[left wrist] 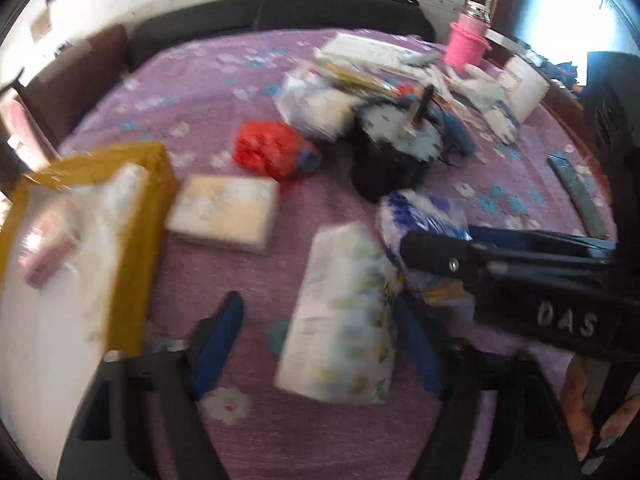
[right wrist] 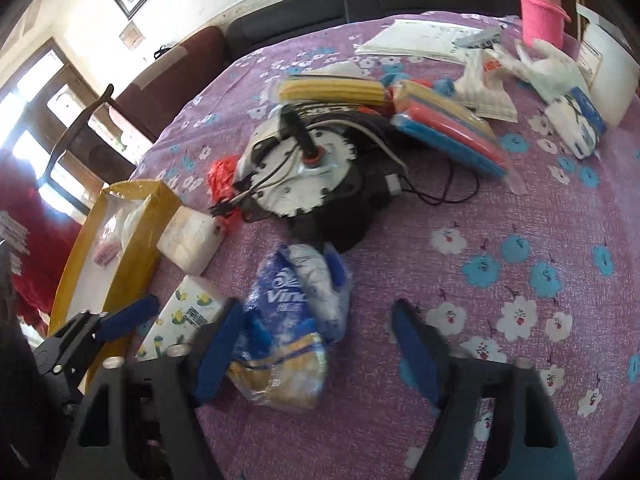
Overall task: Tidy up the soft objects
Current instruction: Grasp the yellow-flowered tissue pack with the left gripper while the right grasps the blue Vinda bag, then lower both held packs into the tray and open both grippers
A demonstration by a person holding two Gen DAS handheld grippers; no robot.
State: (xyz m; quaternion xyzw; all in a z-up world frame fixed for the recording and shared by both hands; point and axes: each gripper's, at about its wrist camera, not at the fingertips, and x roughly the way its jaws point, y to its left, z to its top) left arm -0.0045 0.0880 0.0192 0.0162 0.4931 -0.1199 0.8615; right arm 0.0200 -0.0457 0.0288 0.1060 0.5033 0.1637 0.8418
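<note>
Over bedspread [right wrist: 460,208], both grippers spread wide

Bright daylight from blown-out windows, heavy motion blur in the left view, fisheye bending at dark edges.

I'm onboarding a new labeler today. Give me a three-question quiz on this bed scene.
1. True or false: the left gripper is open around the white tissue pack.
2. Which item lies nearest the right gripper? A) blue wrapped pack B) pink cup C) motor
3. Fill in: soft packs already sit in the yellow ____.

Key: 1 true; 2 A; 3 box.
</note>
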